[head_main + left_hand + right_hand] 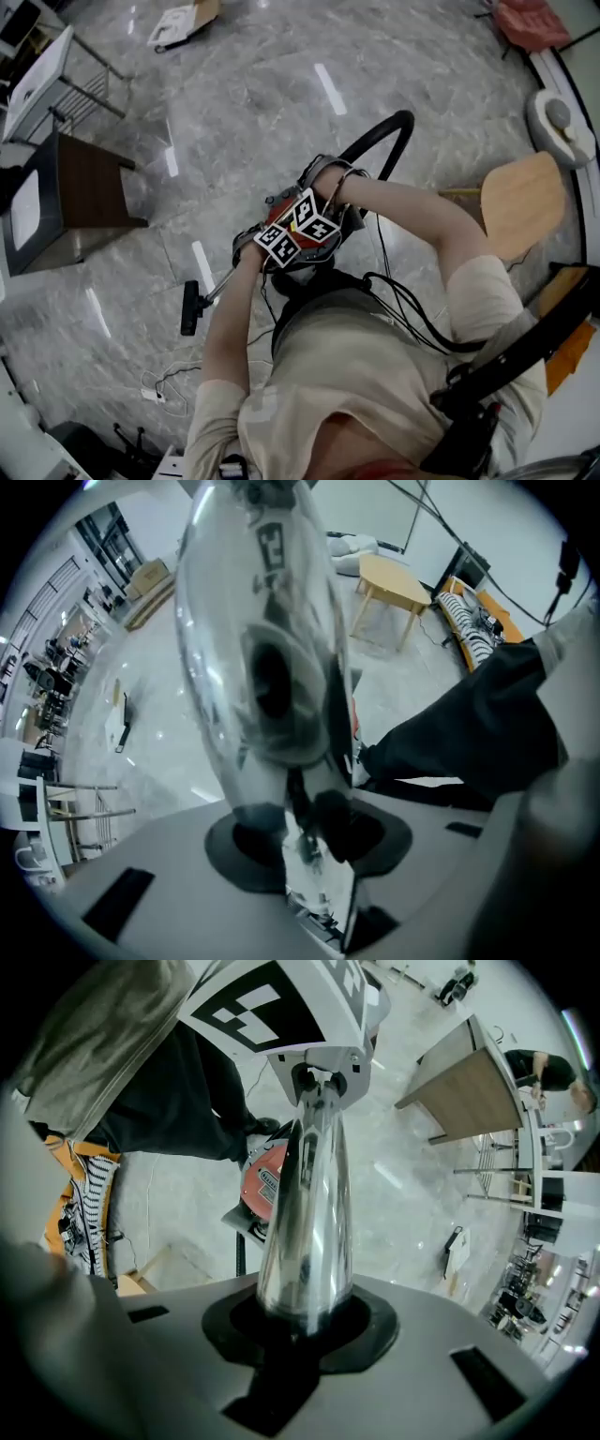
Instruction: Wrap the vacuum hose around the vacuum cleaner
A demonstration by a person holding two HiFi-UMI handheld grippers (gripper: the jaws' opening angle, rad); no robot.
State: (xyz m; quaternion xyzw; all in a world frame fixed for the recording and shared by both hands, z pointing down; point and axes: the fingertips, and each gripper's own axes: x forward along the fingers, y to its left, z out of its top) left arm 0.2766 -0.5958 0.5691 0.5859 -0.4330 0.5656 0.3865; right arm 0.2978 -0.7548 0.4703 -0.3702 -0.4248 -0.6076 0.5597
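Head view puts both claws bunched together directly over the red vacuum cleaner (279, 200), which stands on the marble floor (281, 75) beneath them. The black vacuum hose (398, 127) leaves from just beyond the right claw (314, 1082), arcs away in one smooth, glossy loop and drops back close beside it. That claw's jaws are together with nothing between them. The left claw (262, 536) is smeared by blur. A dark shape sits between its jaws, but whether they press on it cannot be told. The hose looks light, bendy and probably springy, so it will likely try to uncoil. The best hold seems to be low on the loop, near the cleaner's body. Polished jaws may slide along it.
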